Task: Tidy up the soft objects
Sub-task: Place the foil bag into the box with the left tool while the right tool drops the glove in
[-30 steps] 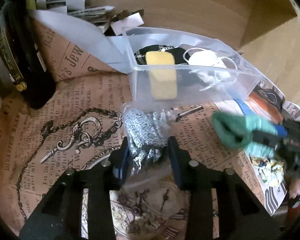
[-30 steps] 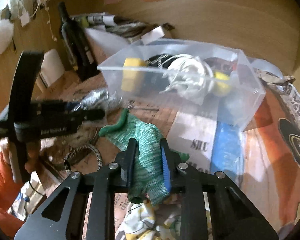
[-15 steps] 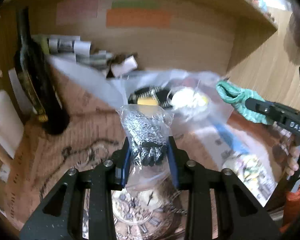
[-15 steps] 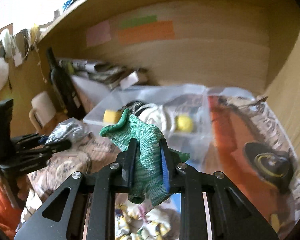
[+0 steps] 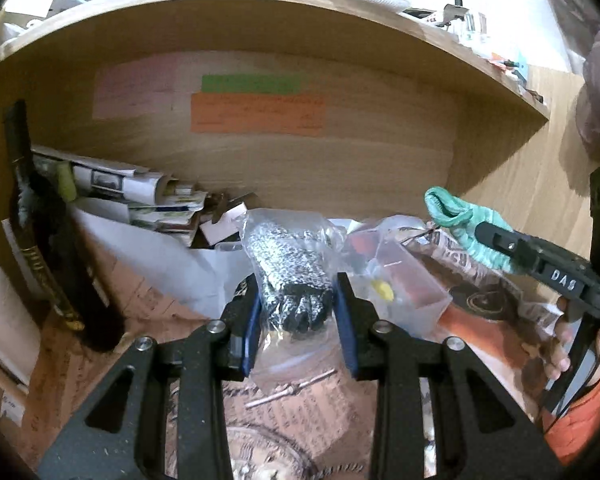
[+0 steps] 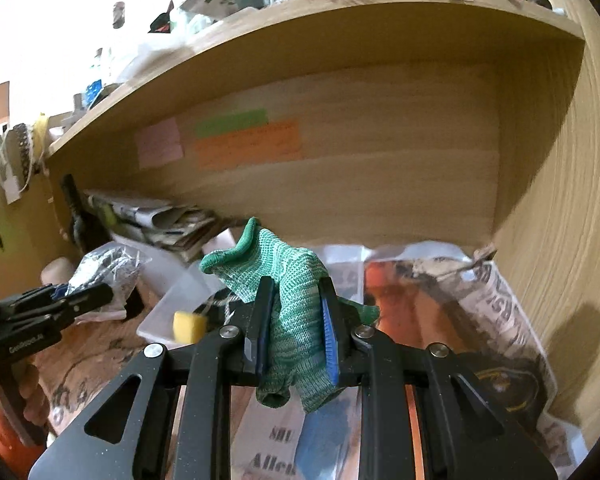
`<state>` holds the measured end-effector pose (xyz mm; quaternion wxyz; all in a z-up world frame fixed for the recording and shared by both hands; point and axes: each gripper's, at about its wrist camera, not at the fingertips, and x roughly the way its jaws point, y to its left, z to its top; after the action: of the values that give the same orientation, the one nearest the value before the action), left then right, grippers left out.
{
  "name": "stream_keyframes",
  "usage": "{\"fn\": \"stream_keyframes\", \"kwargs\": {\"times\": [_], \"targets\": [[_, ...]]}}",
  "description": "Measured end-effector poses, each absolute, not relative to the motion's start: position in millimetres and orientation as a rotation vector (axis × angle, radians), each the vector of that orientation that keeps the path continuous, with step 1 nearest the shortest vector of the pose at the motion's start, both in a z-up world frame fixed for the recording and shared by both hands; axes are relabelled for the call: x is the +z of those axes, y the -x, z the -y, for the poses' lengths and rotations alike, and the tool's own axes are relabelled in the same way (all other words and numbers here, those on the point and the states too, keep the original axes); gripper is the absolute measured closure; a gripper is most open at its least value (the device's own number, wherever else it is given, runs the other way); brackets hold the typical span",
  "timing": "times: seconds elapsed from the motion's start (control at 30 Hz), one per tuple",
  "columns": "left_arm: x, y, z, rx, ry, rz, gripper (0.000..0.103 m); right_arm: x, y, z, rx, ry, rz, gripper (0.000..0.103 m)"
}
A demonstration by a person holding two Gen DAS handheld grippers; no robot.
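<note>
My left gripper (image 5: pixel 297 308) is shut on a clear bag holding grey-and-black gloves (image 5: pixel 288 268), lifted above the table. It also shows at the left of the right wrist view (image 6: pixel 100 276). My right gripper (image 6: pixel 294 320) is shut on a green knitted glove (image 6: pixel 288 288), also held up in the air; the glove shows at the right of the left wrist view (image 5: pixel 460 220). Below both stands a clear plastic bin (image 5: pixel 412 292) with a yellow sponge (image 6: pixel 189 326) and white string inside.
The table is covered with printed newspaper sheets (image 6: pixel 500 320). A dark bottle (image 5: pixel 44 248) and a white mug (image 5: pixel 0 320) stand at the left. Folded papers (image 5: pixel 140 196) lie against the wooden back wall (image 5: pixel 300 160). A wooden side wall (image 6: pixel 560 200) closes the right.
Both grippers have risen and tilted upward with their loads. The bin has dropped lower in both views, and the shelf above has come into sight.
</note>
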<state>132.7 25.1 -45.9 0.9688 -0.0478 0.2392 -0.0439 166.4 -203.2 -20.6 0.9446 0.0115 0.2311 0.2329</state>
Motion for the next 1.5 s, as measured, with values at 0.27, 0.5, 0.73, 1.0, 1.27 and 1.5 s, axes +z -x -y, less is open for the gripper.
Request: {"fn": "stream_keyframes", "kwargs": {"times": [0.27,0.5,0.73,1.0,1.27,1.5], "targets": [[-61.6,-175.8,-12.6,-0.096,0.088,-0.547,0.069,-38.7,-200.5,190.1,0.436,0.030,-0.525,0.083],[-89.0,-215.0,-2.0,-0.112,0.076,-0.664,0.069,-71.0,-229.5,178.4,0.424,0.070,-0.636,0.083],[-111.7,-241.0,6.3,-0.133,0.067,-0.752,0.069,-94.2,-239.3,168.3,0.426,0.110,-0.699,0.083],[-126.0,-247.3,2.9,-0.123,0.076,-0.800,0.062,-97.2,-237.8,166.5,0.436,0.131,-0.705,0.081],[-114.6,-231.5,2.2,-0.136,0.087,-0.774,0.047,-84.5,-225.7,167.7,0.451,0.116,-0.665,0.061],[-78.4,-197.4,1.7,-0.158,0.091,-0.664,0.032,-55.6,-200.1,177.5,0.437,0.104,-0.557,0.032]]}}
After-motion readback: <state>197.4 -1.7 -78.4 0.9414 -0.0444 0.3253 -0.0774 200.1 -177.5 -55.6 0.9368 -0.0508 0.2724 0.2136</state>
